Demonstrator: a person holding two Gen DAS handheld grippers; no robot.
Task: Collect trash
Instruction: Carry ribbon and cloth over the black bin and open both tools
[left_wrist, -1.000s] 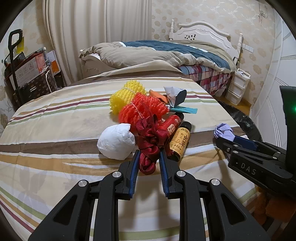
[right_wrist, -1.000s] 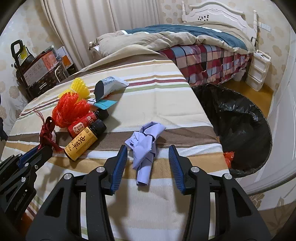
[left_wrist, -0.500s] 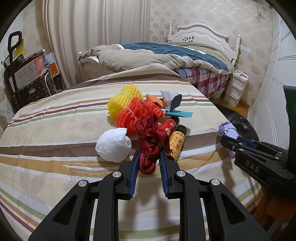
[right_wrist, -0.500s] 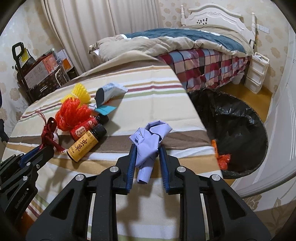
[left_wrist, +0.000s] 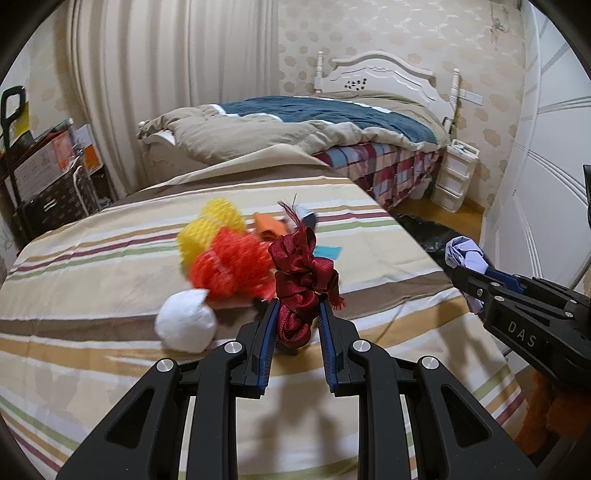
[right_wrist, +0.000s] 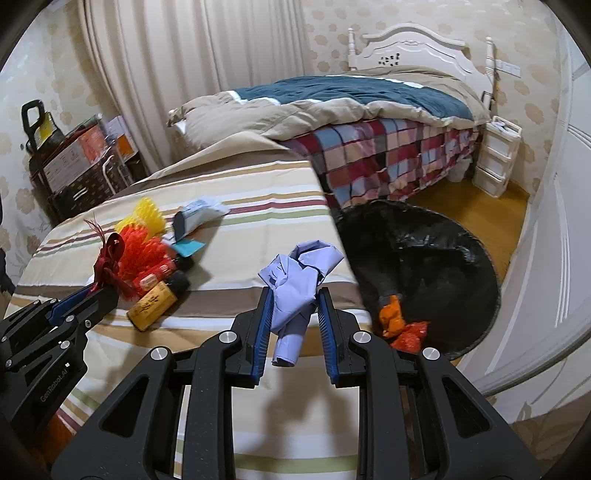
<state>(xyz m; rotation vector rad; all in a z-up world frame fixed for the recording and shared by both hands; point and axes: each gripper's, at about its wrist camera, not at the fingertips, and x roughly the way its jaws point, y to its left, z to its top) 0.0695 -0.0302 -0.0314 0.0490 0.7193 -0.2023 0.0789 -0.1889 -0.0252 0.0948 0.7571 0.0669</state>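
Near: my left gripper (left_wrist: 295, 325) pinches the dark red ribbon (left_wrist: 301, 284), lifted just off the striped cloth (left_wrist: 92, 266). My right gripper (right_wrist: 291, 317) has just closed on the lilac crumpled paper (right_wrist: 295, 280), pads pressing it, tail dangling below. Both look light, soft and crushable; a hold on the bunched middle seems safest. Beyond: white wad (left_wrist: 184, 319), amber bottle (right_wrist: 157, 301), red and yellow mesh. Right, lower: black-lined bin (right_wrist: 443, 258), orange scraps inside.
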